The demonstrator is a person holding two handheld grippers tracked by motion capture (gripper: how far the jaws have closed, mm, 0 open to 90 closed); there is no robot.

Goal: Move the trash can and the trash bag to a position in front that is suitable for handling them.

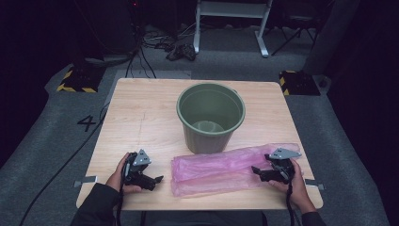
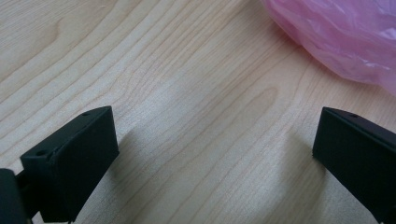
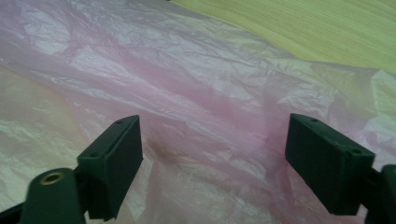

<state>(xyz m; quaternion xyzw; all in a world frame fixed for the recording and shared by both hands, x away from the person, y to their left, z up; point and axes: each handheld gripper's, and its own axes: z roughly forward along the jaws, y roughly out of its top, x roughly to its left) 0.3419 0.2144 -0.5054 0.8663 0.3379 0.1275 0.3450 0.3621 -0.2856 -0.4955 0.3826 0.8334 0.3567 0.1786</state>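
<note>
My left gripper (image 1: 157, 179) rests on bare table (image 1: 141, 117), jaws wide apart, just left of the pink plastic bag (image 1: 226, 167). My right gripper (image 1: 254, 170) hovers over the bag's right end, jaws also apart and empty. The bag lies flat along the near edge, before the green bucket (image 1: 211, 115). I judge lining it is the job, grasping not begun; next, pinch the bag's edge.
</note>
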